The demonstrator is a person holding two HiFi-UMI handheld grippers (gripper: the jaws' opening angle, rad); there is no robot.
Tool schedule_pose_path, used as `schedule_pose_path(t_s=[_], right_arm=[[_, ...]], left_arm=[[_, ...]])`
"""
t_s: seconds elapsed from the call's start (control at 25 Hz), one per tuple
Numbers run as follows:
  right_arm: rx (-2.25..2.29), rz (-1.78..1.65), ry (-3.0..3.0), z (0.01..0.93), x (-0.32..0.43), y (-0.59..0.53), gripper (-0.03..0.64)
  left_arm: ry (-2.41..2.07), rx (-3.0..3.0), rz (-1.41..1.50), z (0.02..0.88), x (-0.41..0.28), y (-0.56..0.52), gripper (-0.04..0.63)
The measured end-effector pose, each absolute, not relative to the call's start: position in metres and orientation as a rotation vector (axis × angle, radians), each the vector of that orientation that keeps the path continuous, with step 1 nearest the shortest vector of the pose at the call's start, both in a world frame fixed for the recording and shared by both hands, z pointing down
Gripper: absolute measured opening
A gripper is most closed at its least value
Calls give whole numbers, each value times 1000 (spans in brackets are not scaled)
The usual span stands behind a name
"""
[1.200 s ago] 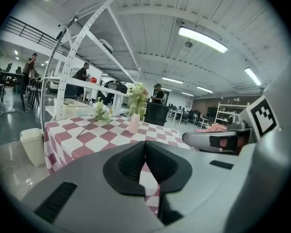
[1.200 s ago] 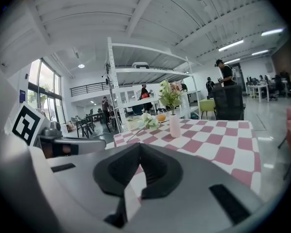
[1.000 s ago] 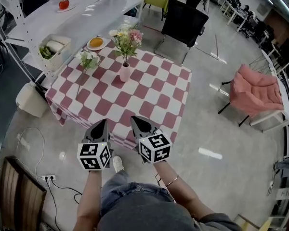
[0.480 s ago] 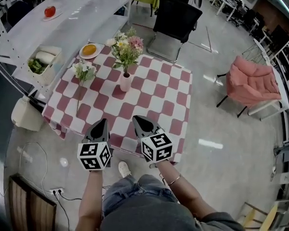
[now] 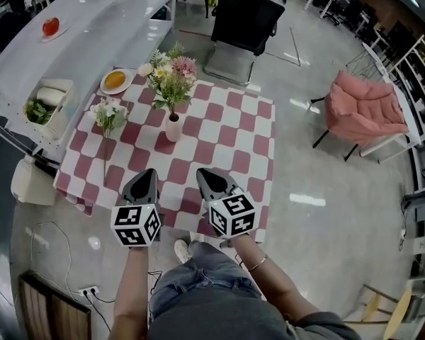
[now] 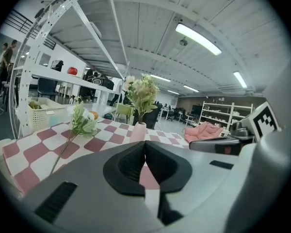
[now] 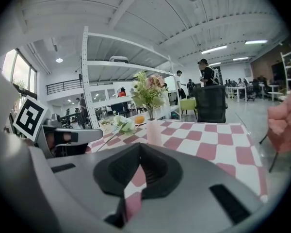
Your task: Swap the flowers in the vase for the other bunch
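Observation:
A pink vase (image 5: pixel 173 127) stands on the red-and-white checked table (image 5: pixel 235 146) with a mixed bunch of pink and yellow flowers (image 5: pixel 171 73) in it. A second bunch, white flowers (image 5: pixel 108 113) on a long stem, lies flat on the cloth to the vase's left. My left gripper (image 5: pixel 144 178) and right gripper (image 5: pixel 208 176) hover side by side over the table's near edge, both shut and empty, well short of the vase. The left gripper view shows the vase (image 6: pixel 138 131) straight ahead and the white bunch (image 6: pixel 82 120) to its left. In the right gripper view the vase (image 7: pixel 153 132) stands ahead.
A plate of orange food (image 5: pixel 116 81) sits at the table's far left corner. A white shelf unit holds a basket of greens (image 5: pixel 44 105) and a tomato (image 5: pixel 51 26). A black chair (image 5: pixel 243 21) stands beyond the table, a pink chair (image 5: pixel 360 108) at right, a white bin (image 5: pixel 31 180) at left.
Both grippers have come closer to the table and now reach a little over its near edge. Both stay shut. The vase and both bunches have not moved.

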State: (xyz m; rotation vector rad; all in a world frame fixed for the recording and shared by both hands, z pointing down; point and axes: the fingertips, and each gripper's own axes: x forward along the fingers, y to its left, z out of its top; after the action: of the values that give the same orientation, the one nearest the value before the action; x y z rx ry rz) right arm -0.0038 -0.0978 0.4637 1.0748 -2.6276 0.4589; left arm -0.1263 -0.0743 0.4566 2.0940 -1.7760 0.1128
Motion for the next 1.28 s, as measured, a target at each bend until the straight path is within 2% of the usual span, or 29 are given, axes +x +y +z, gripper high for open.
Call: schedule_pose_path(t_s=[0.8,1.28], right_arm=[[1025,436,-2665,457,-23,-199,11],[1016,475,-2651,468,-28,-222,11]], left_arm=[[-1771,2129,106,439,-127,-206,26],[-1720,2145,127,445,-121,-246,155]])
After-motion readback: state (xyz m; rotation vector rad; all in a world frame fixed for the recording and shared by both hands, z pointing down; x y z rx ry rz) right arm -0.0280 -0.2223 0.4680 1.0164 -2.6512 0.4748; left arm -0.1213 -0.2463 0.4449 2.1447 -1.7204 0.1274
